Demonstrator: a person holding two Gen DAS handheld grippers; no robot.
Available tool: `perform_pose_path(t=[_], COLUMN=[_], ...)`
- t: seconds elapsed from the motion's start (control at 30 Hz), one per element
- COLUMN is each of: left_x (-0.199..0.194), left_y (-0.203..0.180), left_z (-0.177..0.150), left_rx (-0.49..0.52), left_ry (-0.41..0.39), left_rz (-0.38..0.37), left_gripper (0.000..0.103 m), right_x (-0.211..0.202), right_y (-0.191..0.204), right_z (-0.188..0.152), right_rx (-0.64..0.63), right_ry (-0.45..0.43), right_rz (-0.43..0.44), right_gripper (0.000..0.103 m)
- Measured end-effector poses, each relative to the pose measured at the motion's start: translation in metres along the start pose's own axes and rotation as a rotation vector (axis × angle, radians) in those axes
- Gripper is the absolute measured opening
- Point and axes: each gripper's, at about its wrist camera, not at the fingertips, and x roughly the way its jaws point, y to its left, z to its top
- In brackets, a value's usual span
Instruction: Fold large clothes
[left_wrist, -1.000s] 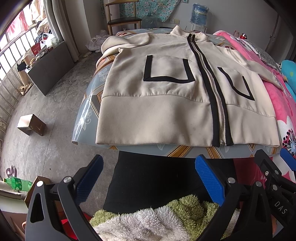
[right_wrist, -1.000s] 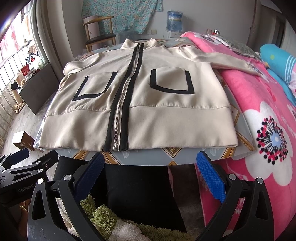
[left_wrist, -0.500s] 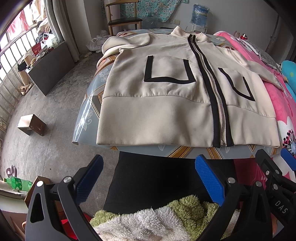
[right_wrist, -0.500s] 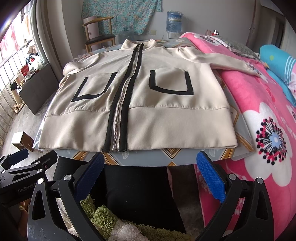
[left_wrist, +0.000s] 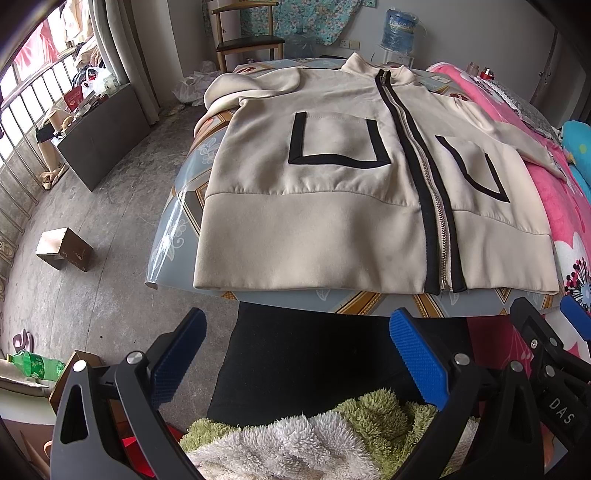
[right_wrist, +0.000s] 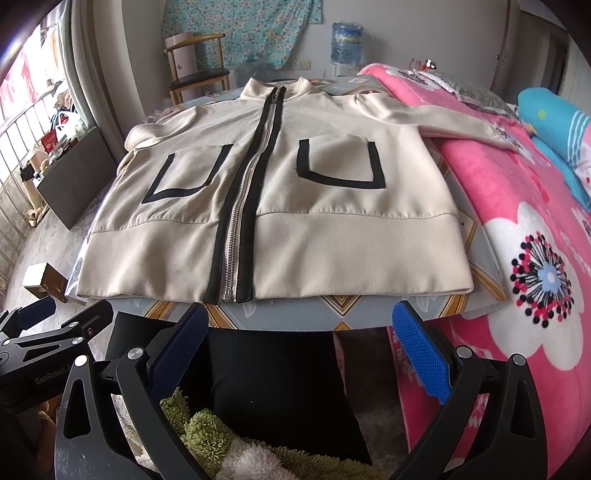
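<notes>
Fingers (left_wrist: 417, 354) apart, short of jacket (left_wrist: 332, 221)

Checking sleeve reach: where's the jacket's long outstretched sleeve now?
In the right wrist view the outstretched sleeve runs right from the jacket, off the table onto the pink blanket.

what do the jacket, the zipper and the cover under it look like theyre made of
Jacket: a soft matte cream fabric, perhaps suede-like or fleece knit; it drapes with gentle wrinkles and no shine.
Zipper: likely metal; the teeth are silvery.
Table cover: probably clear plastic sheet over a printed pattern; its curling edge reflects light.
</notes>
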Motion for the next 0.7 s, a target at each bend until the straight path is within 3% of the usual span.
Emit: perform_pose_path(t=[0.7], left_x=[-0.0013], left_y=[0.0017], left_z=[0.0027], left_rx=[-0.002], left_ry=[-0.001], left_rz=[-0.001], left_gripper=[0.098], right_x=[0.0003], right_y=[0.0001], right_z=[-0.0012], right_rx=[0.000], right_ry=[-0.002], right_rz=[-0.002], right_gripper=[0.096])
